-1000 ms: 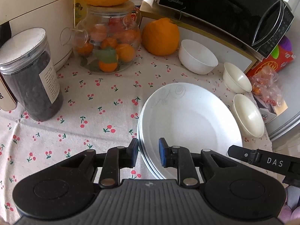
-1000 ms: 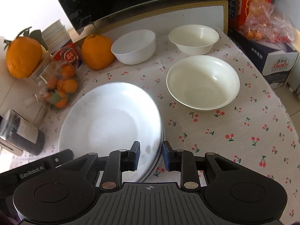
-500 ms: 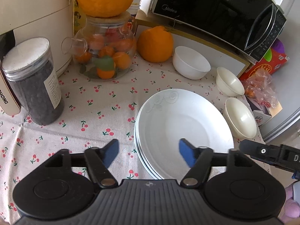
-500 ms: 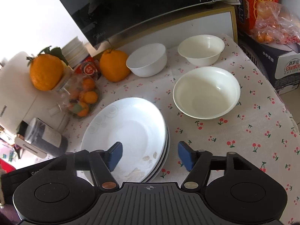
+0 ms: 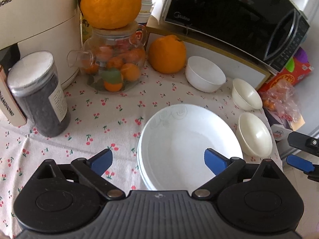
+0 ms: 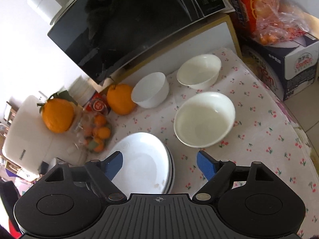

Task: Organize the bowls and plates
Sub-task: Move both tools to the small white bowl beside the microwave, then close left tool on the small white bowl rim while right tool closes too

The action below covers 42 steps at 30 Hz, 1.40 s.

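Right wrist view shows the stack of plates [image 6: 143, 159] lying on the table [image 6: 259, 139], just below my right gripper [image 6: 159, 162], whose jaws stand wide apart and hold nothing. Three bowls sit loose beyond it: the big bowl [image 6: 204, 119] nearest, a cream bowl [image 6: 199, 70] and a white bowl [image 6: 150, 89] further back by the orange [image 6: 120, 99]. My left gripper [image 5: 158, 159] also hangs spread and empty over the plates' near edge. I judge the plates are done and nesting the bowls comes next. I would take the big bowl by its near rim, one finger inside and one outside, and close gently, since a smooth rim could slip. I would lift it straight up, clear of the plates.
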Motion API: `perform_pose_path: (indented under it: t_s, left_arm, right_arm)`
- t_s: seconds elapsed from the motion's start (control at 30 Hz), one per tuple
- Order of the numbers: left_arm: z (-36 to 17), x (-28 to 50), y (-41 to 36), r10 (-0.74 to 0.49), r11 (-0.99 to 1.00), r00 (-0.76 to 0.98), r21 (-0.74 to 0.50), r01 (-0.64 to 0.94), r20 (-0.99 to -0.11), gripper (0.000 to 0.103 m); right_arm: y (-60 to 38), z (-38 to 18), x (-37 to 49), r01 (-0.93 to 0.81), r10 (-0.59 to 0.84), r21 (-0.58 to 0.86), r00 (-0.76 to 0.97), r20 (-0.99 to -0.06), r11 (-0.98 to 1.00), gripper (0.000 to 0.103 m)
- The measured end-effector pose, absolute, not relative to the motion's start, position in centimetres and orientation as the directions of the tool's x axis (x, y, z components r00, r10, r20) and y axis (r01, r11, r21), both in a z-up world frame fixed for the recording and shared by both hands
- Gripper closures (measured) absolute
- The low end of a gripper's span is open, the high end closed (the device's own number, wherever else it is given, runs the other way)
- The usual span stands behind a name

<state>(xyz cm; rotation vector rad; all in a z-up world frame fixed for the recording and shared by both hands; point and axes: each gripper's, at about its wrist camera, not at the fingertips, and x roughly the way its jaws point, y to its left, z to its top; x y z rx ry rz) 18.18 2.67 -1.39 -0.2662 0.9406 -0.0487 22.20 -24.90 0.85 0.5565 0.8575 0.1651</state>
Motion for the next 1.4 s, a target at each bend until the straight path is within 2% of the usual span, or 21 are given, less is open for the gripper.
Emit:
perform_pose_path:
  t_s: [0.2, 0.37, 0.63, 0.7, 0.8, 0.9, 0.97, 1.03, 1.13, 1.2, 1.33, 1.4]
  left_arm:
    - [0.5, 21.6, 1.8, -0.114, 0.972, 0.618, -0.215, -0.092, -0.778, 0.003]
    - [1.6, 24.8, 0.5, -0.112, 0.974, 0.64, -0.213, -0.083, -0.76, 0.001]
    - [-0.2, 29.7, -0.7, -0.118, 0.966, 0.656, -0.24, -0.099, -0.745, 0.001]
    - [-1.0, 30.9, -0.9, -0.149, 0.957, 0.644, -0.273, -0.097, -0.751, 0.003]
    - [-2.1, 32.5, -1.1, -0.188, 0.945, 0.636, -0.314, -0.09, -0.748, 0.008]
    - [-3.1, 33.9, -1.4, -0.201, 0.938, 0.637, -0.334, -0.094, -0.744, 0.018]
    - [-3.4, 34.4, -1.6, -0.213, 0.929, 0.641, -0.356, -0.101, -0.738, 0.031]
    - [-3.9, 34.8, -1.6, -0.231, 0.916, 0.657, -0.389, -0.102, -0.717, 0.038]
    - [-4.5, 35.4, -2.0, -0.245, 0.911, 0.672, -0.403, -0.087, -0.699, 0.051]
    - [-4.7, 35.6, -2.3, -0.254, 0.909, 0.679, -0.41, -0.076, -0.689, 0.056]
    - [-5.1, 35.9, -3.0, -0.271, 0.909, 0.682, -0.413, -0.05, -0.68, 0.067]
    - [-5.2, 36.1, -3.1, -0.262, 0.916, 0.684, -0.398, -0.045, -0.681, 0.072]
  right_arm:
    - [-24.5, 1.6, 26.2, 0.072, 0.379, 0.554, 0.657, -0.652, 0.83, 0.018]
    - [-24.6, 1.1, 30.1, 0.072, 0.438, 0.632, 0.661, -0.609, 0.771, 0.018]
    - [-26.2, -3.1, 34.4, 0.08, 0.559, 0.786, 0.66, -0.503, 0.613, 0.018]
    - [-26.6, -4.4, 35.4, 0.118, 0.57, 0.805, 0.648, -0.506, 0.581, 0.018]
    - [-27.0, -5.3, 36.6, 0.133, 0.566, 0.82, 0.662, -0.491, 0.556, 0.018]
    - [-27.1, -5.3, 37.7, 0.111, 0.563, 0.822, 0.677, -0.474, 0.558, 0.018]
    - [-26.9, -5.4, 38.3, 0.099, 0.566, 0.83, 0.687, -0.456, 0.549, 0.018]
    - [-27.1, -5.8, 38.8, 0.108, 0.555, 0.833, 0.698, -0.453, 0.543, 0.019]
    - [-26.9, -6.6, 39.5, 0.135, 0.539, 0.823, 0.695, -0.475, 0.552, 0.028]
    - [-26.9, -7.1, 39.8, 0.148, 0.529, 0.816, 0.694, -0.489, 0.559, 0.038]
    - [-26.8, -8.0, 40.2, 0.163, 0.515, 0.814, 0.701, -0.493, 0.557, 0.044]
    - [-26.6, -8.3, 40.4, 0.169, 0.507, 0.814, 0.707, -0.493, 0.555, 0.05]
